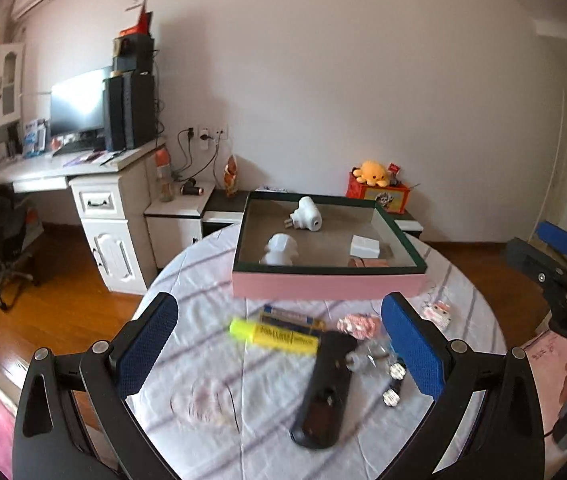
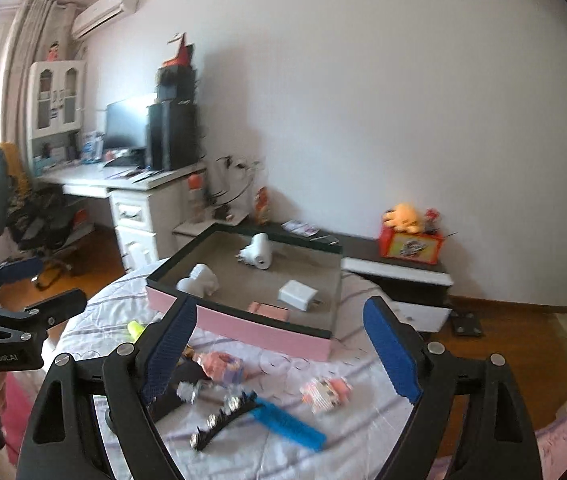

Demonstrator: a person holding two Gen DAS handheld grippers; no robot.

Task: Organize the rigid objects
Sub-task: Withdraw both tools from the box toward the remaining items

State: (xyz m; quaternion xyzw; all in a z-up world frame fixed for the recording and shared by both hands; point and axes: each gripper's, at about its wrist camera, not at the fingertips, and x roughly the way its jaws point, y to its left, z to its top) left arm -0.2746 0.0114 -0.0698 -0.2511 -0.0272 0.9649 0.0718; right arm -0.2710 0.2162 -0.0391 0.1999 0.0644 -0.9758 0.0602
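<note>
Left claw [image 1: 279, 348] released, jaws wide, nothing held. Right claw [image 2: 279, 360] likewise released and empty.

Box [image 1: 327, 282] sits ahead of both claws, holding 3 white plugs and a pink item. Highlighter [image 1: 273, 336] lies just ahead, between the left jaws; black tool [image 1: 325, 392] beside it.

Judgement: highlighter is light, stiff, smooth-sided and may slip; grip across mid-barrel.

Its label is blurred. Left claw body reads "GenRobot.AI".
</note>
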